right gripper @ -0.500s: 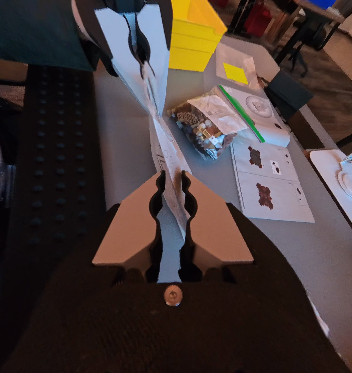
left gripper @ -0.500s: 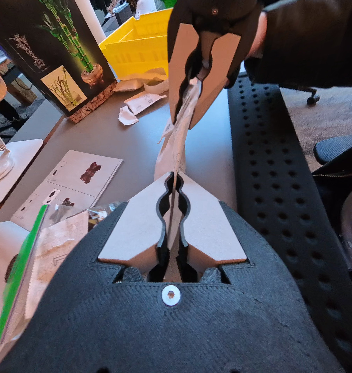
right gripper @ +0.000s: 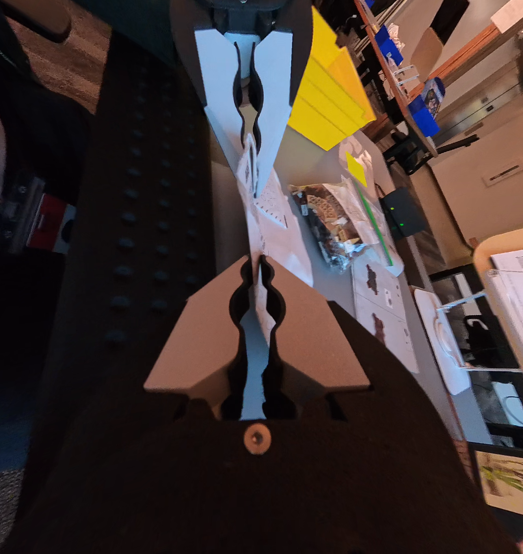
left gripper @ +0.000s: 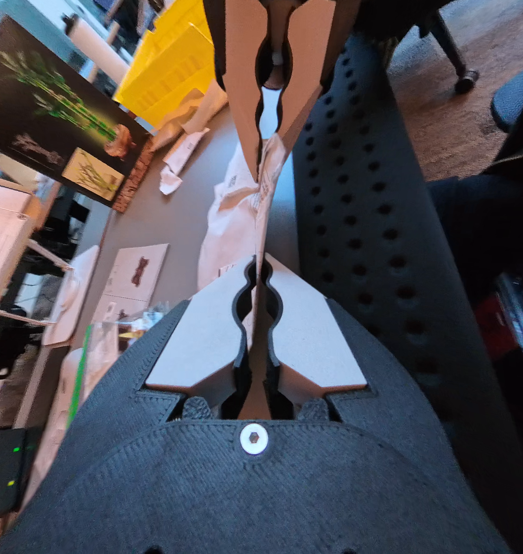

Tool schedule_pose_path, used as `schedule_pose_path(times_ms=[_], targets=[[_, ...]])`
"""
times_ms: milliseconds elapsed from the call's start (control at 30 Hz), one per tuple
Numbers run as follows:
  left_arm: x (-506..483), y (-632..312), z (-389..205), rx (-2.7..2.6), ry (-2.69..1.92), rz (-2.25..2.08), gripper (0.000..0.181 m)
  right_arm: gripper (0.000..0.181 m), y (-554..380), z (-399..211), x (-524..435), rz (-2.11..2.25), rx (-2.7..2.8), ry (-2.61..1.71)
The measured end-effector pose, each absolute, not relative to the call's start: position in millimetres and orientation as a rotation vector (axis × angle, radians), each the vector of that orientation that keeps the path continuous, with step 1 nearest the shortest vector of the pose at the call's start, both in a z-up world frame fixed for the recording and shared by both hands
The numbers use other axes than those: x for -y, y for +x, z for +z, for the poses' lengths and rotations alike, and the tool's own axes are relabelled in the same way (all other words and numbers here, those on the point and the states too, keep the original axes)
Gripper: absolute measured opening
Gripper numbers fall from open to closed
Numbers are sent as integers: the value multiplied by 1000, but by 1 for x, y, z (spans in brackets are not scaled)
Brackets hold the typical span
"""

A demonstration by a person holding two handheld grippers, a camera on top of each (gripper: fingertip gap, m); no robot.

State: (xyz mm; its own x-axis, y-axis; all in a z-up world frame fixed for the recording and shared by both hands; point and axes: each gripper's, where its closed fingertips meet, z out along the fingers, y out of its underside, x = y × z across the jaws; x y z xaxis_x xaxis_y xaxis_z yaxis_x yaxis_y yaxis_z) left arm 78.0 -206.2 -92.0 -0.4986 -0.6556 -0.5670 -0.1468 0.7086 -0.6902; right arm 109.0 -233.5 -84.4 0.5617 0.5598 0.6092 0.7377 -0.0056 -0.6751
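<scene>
**Both grippers pinching one white paper bag, held taut above the bench**

Left gripper (left gripper: 258,263) is pressed together on the near edge of a white paper bag (left gripper: 239,209); the right gripper (right gripper: 255,263) pinches the opposite edge, so the bag hangs stretched between them over the grey bench (left gripper: 164,215). To handle this well, I judge both pinches should stay firm and the pull even, since thin paper may rip unevenly or slip.

Left of the bag in the right wrist view lies a black perforated mat (right gripper: 152,209); to the right sit a clear bag of small bricks (right gripper: 335,227), an open instruction booklet (right gripper: 383,314) and, farther off, yellow bins (right gripper: 323,99). A dark picture box (left gripper: 59,120) stands at the far left in the left wrist view, with torn paper scraps (left gripper: 176,168) near it. Nothing touches the stretched bag
</scene>
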Motion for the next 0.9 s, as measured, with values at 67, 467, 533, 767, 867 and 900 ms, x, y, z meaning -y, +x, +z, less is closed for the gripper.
schedule_pose_path(times_ms=[67,467,533,767,867,900], targets=[[210,73,-102,-2091,-662,-759,0,1,105,-96,238,-113,1087,-1733],[191,79,-137,-2192,-1083,-971,0,1,125,-140,222,527,777,-2181],[185,84,-147,-2228,-1162,-973,0,2,131,-150,218,510,808,-2244],[182,88,-154,-2174,-1570,-1349,0,1,135,-153,210,787,595,-2315],[176,89,-158,-2141,-1733,-1422,0,1,135,-160,205,968,420,-2391],[175,89,-159,-2135,-1769,-1434,0,1,134,-160,204,1016,380,-2400]])
